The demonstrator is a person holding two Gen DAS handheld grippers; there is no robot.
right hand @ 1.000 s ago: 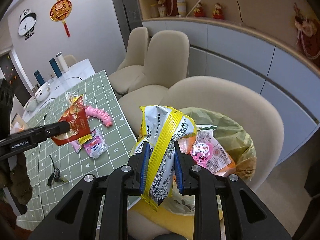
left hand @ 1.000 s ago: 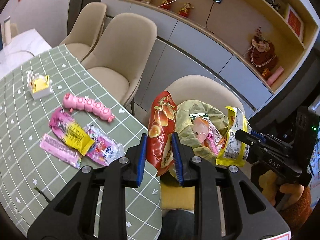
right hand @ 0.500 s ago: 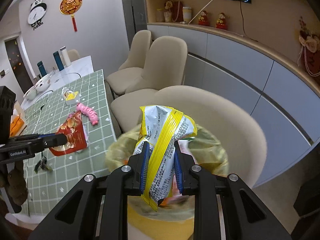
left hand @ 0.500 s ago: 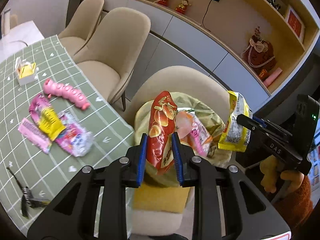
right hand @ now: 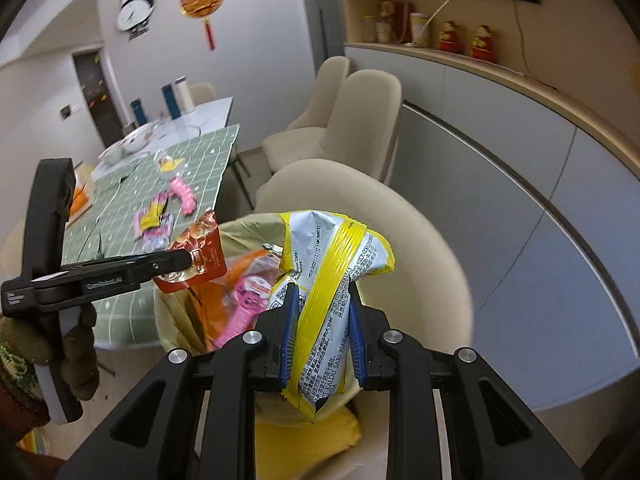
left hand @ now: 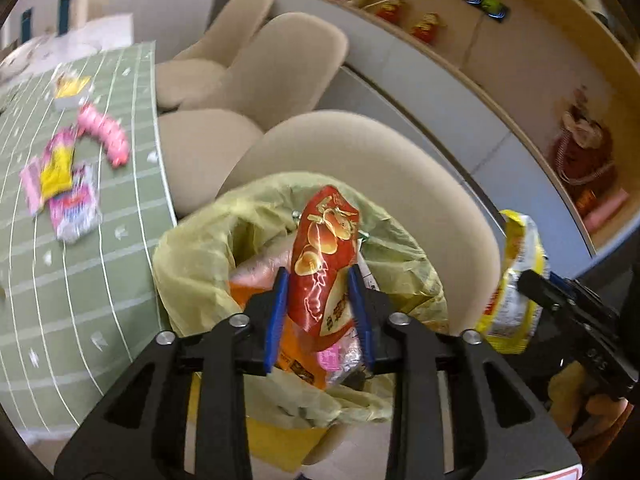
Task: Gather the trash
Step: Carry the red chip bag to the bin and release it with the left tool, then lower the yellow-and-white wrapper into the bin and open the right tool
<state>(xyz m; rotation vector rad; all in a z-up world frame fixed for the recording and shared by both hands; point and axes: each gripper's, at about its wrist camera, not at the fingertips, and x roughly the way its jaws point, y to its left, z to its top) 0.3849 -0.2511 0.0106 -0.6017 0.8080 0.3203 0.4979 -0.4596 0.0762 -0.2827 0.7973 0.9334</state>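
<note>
Left gripper (left hand: 318,312) is clamped on a red snack packet (left hand: 324,264), held upright directly over the mouth of the yellow-green trash bag (left hand: 200,264); the packet's lower end overlaps the orange and pink wrappers already inside. Right gripper (right hand: 322,332) is clamped on a white-and-yellow wrapper (right hand: 332,280), also above the bag, which in the right wrist view sits at 9 o'clock of the jaws. Bag rests on the beige chair (left hand: 400,168). From the left wrist view, the right gripper and its wrapper appear at 3 o'clock. Green checked tablecloth (left hand: 80,280) lies at 9–10 o'clock, carrying loose pink-and-yellow wrappers (left hand: 60,184) and a pink caterpillar toy (left hand: 106,136), well apart from the bag. Left view blurred.
</note>
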